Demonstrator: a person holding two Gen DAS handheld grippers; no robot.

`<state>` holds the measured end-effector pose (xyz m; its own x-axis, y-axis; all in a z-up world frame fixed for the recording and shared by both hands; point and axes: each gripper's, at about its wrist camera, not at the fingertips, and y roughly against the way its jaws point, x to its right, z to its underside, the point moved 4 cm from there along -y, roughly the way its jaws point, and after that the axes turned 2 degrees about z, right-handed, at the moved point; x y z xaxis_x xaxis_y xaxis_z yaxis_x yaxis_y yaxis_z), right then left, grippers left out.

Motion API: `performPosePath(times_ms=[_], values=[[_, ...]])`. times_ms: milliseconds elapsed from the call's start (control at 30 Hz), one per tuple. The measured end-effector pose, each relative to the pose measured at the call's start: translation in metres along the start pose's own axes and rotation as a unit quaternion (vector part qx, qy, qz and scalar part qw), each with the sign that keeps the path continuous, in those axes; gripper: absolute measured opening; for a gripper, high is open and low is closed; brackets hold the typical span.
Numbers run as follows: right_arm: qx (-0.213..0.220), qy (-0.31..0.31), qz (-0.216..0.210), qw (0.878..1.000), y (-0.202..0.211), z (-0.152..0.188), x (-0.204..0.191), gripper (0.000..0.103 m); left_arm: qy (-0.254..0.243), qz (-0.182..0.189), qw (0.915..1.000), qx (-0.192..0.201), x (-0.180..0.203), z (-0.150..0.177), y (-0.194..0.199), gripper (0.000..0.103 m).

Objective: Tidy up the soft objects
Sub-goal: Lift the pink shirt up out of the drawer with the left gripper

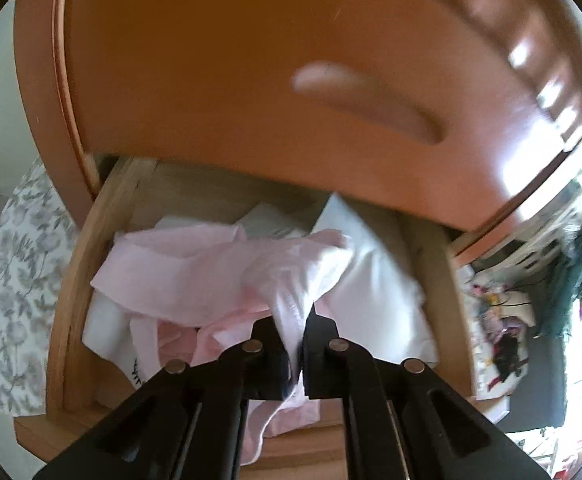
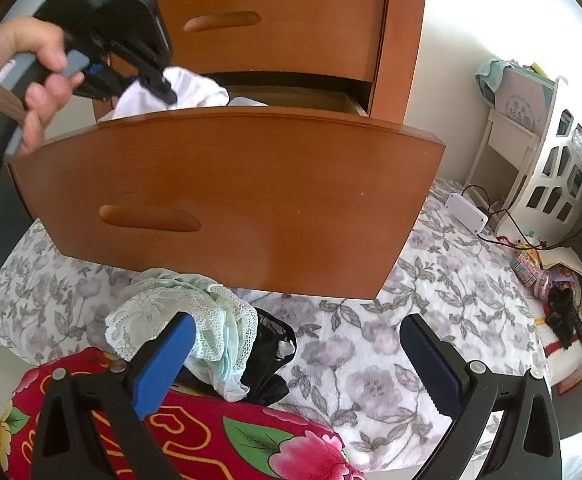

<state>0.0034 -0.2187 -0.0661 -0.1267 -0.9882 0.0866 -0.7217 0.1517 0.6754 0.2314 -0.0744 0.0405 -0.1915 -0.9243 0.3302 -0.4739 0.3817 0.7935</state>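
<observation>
I find the pink garment (image 1: 227, 276) pinched between the fingers of my left gripper (image 1: 302, 344), draped forward into the open drawer (image 1: 91, 240) and trailing back over the drawer's front edge. White folded cloths (image 1: 375, 280) lie in the drawer beside it. Above the drawer sits the closed upper drawer front (image 2: 275, 28) of the wooden cabinet. Below the drawer, on the floral bedspread (image 2: 391, 340), a mint lace garment (image 2: 195, 320) and a black one (image 2: 269, 356) lie heaped, partly on a red floral quilt (image 2: 219, 432). My left jaws are clenched on the pink cloth. My right gripper (image 2: 295, 364) stands wide apart, holding nothing, the heap touching its left finger (image 2: 163, 360).
</observation>
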Motion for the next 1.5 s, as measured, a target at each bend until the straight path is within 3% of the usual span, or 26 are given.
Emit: performPosePath(times_ms=[367,700,967,1233,1367,1500], values=[[0.004,0.001,0.005,1.0,0.002,-0.001,0.0,0.103,-0.03,0.06,0.994,0.086,0.02,-0.011,0.075,0.004],[0.016,0.002,0.01,1.0,0.007,-0.002,0.0,0.103,-0.059,0.097,0.9825,0.147,0.044,-0.023,0.152,0.004],[0.028,0.003,0.015,1.0,0.011,-0.003,-0.001,0.103,-0.1,0.125,0.9669,0.199,0.067,-0.016,0.218,0.004],[0.035,0.009,0.018,0.999,0.015,-0.004,-0.002,0.103,-0.156,0.146,0.9421,0.259,0.105,0.002,0.286,0.004],[0.043,0.01,0.018,0.999,0.018,-0.005,-0.003,0.103,-0.181,0.139,0.9337,0.276,0.118,0.014,0.307,0.004],[0.058,0.012,0.017,0.998,0.024,-0.005,-0.004,0.103,-0.2,0.131,0.9307,0.277,0.124,0.026,0.309,0.004]])
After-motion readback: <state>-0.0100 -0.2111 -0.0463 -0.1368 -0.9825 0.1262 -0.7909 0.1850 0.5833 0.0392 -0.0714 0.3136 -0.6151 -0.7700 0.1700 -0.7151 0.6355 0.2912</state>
